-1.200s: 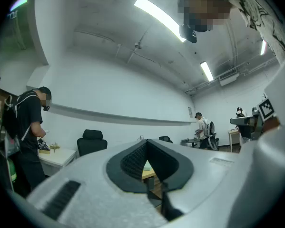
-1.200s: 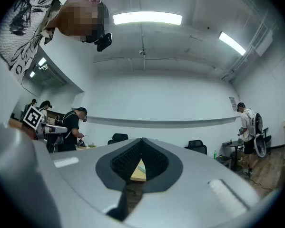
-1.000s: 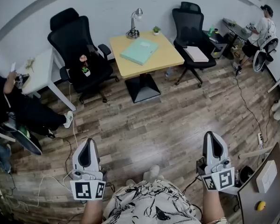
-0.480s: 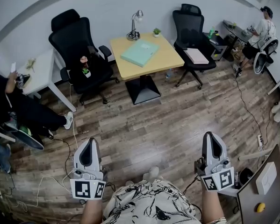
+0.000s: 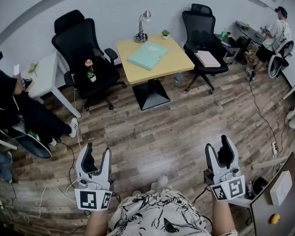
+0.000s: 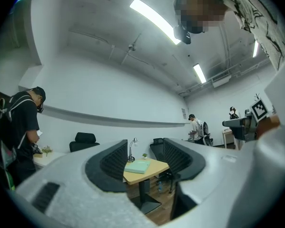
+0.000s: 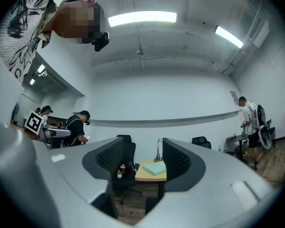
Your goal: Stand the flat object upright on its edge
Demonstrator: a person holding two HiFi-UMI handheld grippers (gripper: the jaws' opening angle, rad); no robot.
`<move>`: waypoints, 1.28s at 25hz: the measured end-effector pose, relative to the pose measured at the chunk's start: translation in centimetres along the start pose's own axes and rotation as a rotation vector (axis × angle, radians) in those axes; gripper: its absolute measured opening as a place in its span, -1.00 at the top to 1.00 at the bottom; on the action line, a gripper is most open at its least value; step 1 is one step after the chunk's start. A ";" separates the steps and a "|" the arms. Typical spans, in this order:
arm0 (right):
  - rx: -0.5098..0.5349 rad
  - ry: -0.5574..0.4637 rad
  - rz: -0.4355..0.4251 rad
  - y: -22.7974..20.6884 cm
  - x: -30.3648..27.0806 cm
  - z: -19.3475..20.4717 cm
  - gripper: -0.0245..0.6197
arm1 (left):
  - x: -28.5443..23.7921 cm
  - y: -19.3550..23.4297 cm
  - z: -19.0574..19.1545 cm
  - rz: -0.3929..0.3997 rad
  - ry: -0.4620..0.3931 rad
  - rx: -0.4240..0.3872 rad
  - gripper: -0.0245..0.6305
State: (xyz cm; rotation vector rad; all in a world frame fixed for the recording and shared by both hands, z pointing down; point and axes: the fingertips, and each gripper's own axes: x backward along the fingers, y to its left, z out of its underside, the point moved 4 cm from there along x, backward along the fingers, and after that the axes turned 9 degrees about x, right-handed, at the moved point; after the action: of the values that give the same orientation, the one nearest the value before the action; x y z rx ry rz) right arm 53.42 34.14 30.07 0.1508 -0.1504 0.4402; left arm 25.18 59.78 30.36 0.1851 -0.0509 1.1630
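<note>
So the flat thing was a thin pale mint-green folder [image 5: 147, 54], plain rectangle, no markings I could make out. It lay flat on its broad face on the square yellow table [image 5: 176, 62], roughly in the middle and turned at an angle to the table's edges. Not up on its edge at all. Behind it, at the far side of the tabletop, stood a silver desk lamp [image 5: 141, 26] and a tiny potted plant [image 5: 164, 32], both clear of the folder.

Both grippers were well away from it, down at the near edge of the head view over the wooden floor [image 5: 157, 132], on either side of the wearer's patterned shirt [image 5: 157, 214]. The left gripper [image 5: 95, 150] had its jaws spread apart, having just been opening, with nothing between them; its own view only showed the table and folder far off through the gap. Same deal with the right gripper [image 5: 218, 146]: jaws just opening, parted, grasping nothing, the folder small and distant between the dark pads.

Around the table: a black office chair [image 5: 78, 43] on the left with a little potted flower [image 5: 89, 72] on its seat, and another black chair [image 5: 200, 26] on the right with a white pad [image 5: 207, 58] on its seat. A person in black [image 5: 9, 100] sat at the left edge by a white desk [image 5: 44, 75], and another person [image 5: 280, 31] was in the far right corner.
</note>
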 end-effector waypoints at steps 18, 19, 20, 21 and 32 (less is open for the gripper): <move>-0.034 -0.001 -0.101 -3.8 -3.5 2.7 -0.51 | -4.7 -1.4 2.5 -0.113 0.056 0.022 -0.91; -0.039 -0.001 -0.111 -4.1 -3.8 2.8 -0.52 | -4.9 -1.7 2.6 -0.119 0.057 0.022 -0.91; -0.046 0.000 -0.120 -4.4 -4.0 2.9 -0.53 | -5.0 -2.1 2.5 -0.125 0.054 0.020 -0.91; -0.053 -0.001 -0.128 -4.7 -4.3 3.1 -0.53 | -5.1 -2.3 2.5 -0.133 0.052 0.020 -0.91; -0.139 -0.034 -0.157 -5.8 -6.7 4.2 -0.67 | -6.9 -2.4 3.8 -0.168 0.069 0.078 -0.91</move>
State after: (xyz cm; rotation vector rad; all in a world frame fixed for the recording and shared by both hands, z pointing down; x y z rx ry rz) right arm 49.44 25.48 32.36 0.0332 -0.2006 0.2702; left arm 24.83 51.98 32.85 0.2140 0.0703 1.0032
